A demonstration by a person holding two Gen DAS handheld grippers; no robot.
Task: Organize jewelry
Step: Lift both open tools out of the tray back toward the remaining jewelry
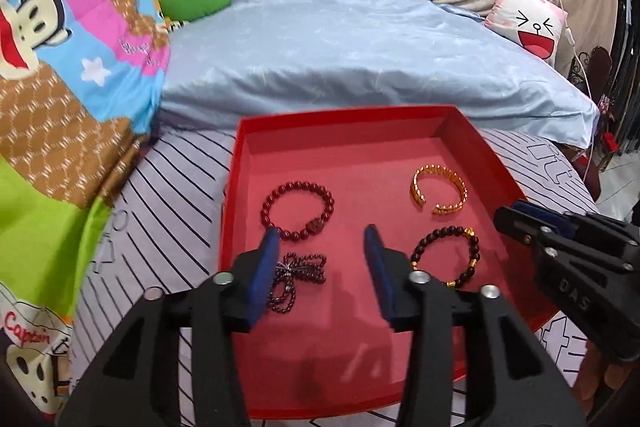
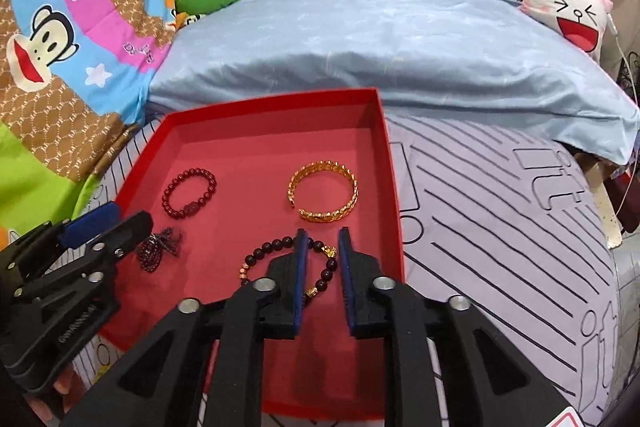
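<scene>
Basically bed [image 1: 168,211] with striped sheet carries all; pale blue quilt [image 1: 360,59] far, cartoon blanket [image 1: 60,67] left, floral wall cloth behind. Red tray [image 1: 460,123] near centre keeps jewelry corralled, pieces apart, likely to avoid tangling: red bead bracelet [image 1: 298,209] far left, gold cuff [image 1: 440,193] far right, dark bead bracelet [image 2: 280,247] near right, dark chain bundle [image 1: 296,275] near left. Left tool [image 1: 320,267] half open, empty, above bundle. Right tool [image 2: 323,267] narrowly open around dark bracelet, pads not visibly pressing.
</scene>
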